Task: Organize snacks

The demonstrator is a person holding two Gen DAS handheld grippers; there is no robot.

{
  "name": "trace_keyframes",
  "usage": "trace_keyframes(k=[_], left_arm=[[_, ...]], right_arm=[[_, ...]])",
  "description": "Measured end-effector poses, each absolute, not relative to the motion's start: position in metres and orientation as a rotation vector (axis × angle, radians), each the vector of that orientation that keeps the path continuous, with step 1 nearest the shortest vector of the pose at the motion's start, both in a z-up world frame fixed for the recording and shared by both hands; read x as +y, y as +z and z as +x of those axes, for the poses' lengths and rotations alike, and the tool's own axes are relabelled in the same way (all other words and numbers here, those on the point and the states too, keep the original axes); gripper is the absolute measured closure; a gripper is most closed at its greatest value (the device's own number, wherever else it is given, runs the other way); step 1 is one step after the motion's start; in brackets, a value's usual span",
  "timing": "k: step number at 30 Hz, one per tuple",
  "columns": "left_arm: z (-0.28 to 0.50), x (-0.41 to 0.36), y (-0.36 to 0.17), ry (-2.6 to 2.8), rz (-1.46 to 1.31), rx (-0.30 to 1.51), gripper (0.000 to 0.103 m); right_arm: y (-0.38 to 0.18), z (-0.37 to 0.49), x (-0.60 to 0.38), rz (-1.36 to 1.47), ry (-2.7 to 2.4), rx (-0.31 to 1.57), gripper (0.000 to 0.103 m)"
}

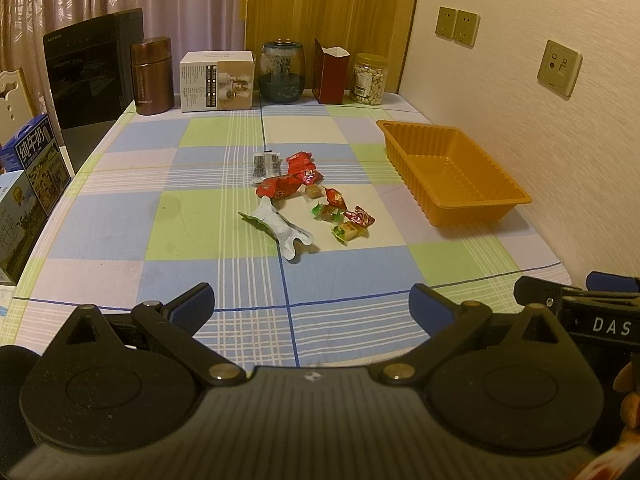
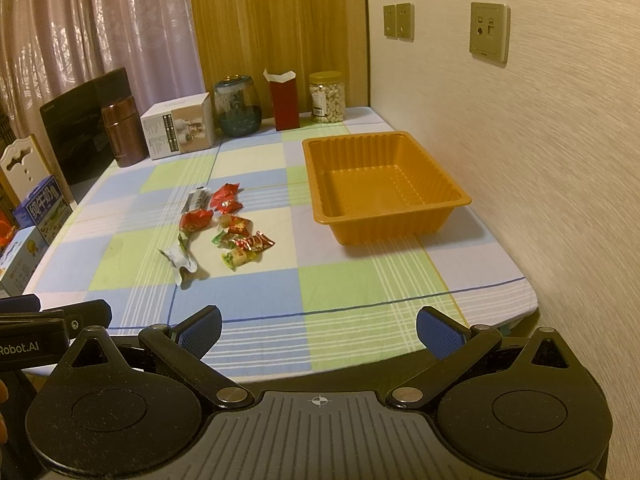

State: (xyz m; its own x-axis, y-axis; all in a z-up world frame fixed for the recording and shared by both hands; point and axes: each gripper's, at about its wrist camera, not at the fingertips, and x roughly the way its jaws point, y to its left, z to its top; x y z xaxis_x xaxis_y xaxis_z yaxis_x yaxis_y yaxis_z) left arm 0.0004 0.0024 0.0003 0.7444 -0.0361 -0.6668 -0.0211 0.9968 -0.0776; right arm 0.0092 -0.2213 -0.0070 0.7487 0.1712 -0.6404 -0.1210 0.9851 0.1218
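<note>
A loose cluster of wrapped snacks lies near the middle of a checked-cloth surface: red packets, small red and green candies, a white crumpled wrapper at the cluster's 7 o'clock, and a grey printed sachet at its 11 o'clock. An orange ribbed tray, with nothing in it, sits well apart at the cluster's 3 o'clock, near the wall.

The left tool hangs over the near edge of the surface, jaws spread wide, gripping nothing. The right tool is beside it, likewise wide apart and holding nothing.

Along the far edge stand a brown canister, a white box, a dark glass jar, a red carton and a jar of nuts.
</note>
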Motion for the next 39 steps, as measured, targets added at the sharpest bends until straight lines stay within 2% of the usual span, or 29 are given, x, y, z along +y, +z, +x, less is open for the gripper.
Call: trace_keyframes(k=[39], left_arm=[[0.0016, 0.0025, -0.0033, -0.006, -0.101, 0.734, 0.000]], right_arm=[[-0.0094, 0.0100, -0.2210, 0.080, 0.157, 0.711, 0.000]])
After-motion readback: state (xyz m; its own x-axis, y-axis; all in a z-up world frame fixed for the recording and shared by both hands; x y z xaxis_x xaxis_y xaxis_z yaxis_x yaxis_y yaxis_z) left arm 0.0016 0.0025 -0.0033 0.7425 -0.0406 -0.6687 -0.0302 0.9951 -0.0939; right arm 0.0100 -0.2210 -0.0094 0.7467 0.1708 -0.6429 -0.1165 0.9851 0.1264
